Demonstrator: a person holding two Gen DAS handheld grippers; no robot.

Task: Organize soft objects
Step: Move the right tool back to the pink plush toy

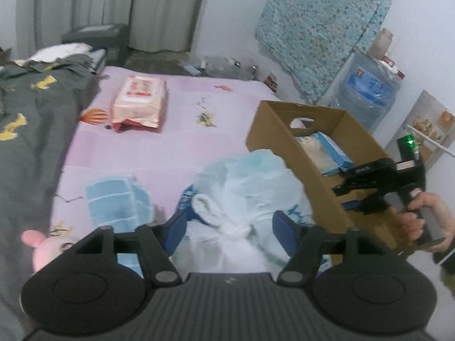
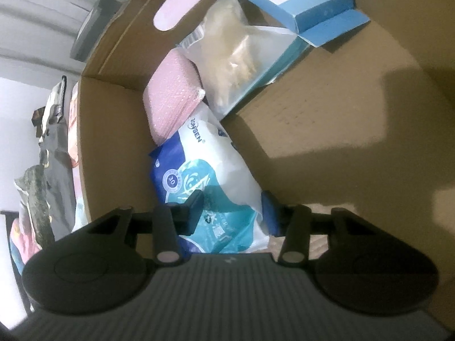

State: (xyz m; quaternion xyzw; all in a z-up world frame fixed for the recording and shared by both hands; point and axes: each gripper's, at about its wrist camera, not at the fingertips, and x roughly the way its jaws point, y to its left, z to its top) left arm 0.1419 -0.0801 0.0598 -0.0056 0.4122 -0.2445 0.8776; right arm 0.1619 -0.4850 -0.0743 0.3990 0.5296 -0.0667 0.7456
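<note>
Left gripper (image 1: 229,228): jaws wide, straddling knotted plastic bag (image 1: 250,187) on the bed's near edge beside the box; pads clear, likely lining up a grasp.
Right gripper (image 2: 233,213): inside cardboard box (image 2: 327,119), narrowed on wipes pack (image 2: 210,176), apparently seating it along the left wall.

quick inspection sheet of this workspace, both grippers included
surface: bed with pink sheet.
job's things: cardboard box holds blue-white pack, pink pack, clear bag, blue carton; tied plastic bag and wipes pack on bed.
clutter: pink plush, grey quilt.
grippers: left gripper open around tied bag; right gripper astride blue-white pack, contact unclear.
cables: nothing seen.
surroundings: curtains, water jug.
</note>
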